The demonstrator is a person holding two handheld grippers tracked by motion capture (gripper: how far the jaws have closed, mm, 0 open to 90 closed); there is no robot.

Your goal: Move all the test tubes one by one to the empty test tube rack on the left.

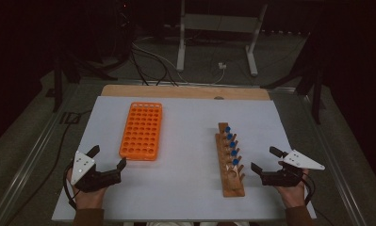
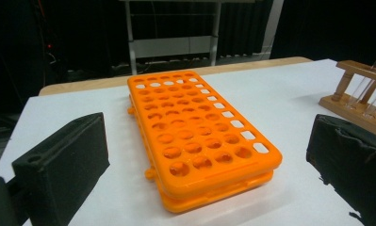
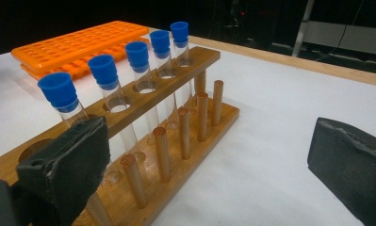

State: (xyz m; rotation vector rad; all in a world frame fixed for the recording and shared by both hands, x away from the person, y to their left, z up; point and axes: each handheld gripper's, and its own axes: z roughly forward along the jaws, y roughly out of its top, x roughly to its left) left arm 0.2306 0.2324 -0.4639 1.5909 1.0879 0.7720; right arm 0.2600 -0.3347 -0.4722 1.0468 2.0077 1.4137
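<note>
The wooden rack [image 1: 231,162] with five blue-capped tubes [image 3: 139,55] stands right of centre on the white table [image 1: 185,141], just beside your right gripper [image 1: 265,162], jaws spread and empty. Your left gripper [image 1: 109,157], likewise spread, faces the orange rack [image 1: 141,130].

The high view looks down over the table [image 1: 185,188]; each gripper view sits low, both sharing the orange rack [image 2: 200,136].
</note>
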